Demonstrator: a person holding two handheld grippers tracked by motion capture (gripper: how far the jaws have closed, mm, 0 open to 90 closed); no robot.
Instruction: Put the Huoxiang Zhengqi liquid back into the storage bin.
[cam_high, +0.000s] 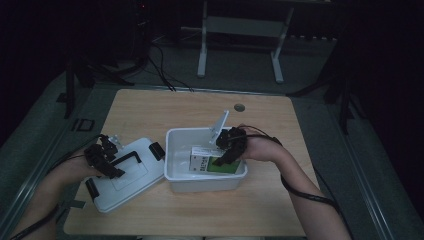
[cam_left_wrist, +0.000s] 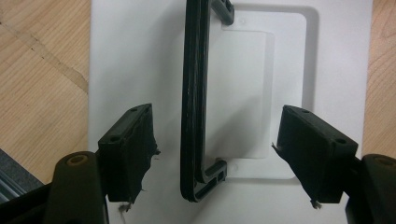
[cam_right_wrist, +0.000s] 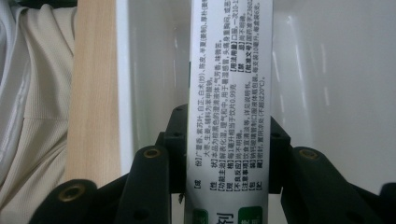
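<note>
The right gripper grasps the box inside the bin. Next, I judge: set it down and let go. The left gripper hangs released over the lid.

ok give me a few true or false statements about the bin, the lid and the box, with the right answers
1. The right gripper is clamped on the green and white box. True.
2. The box is on the bare table, outside the white bin. False: it is inside the bin.
3. The white lid lies on the table to the left of the bin. True.
4. The left gripper is shut on the lid's black handle. False: the jaws stand open, apart from the handle on both sides.
5. The lid is fastened on the bin. False: the bin is open.
</note>
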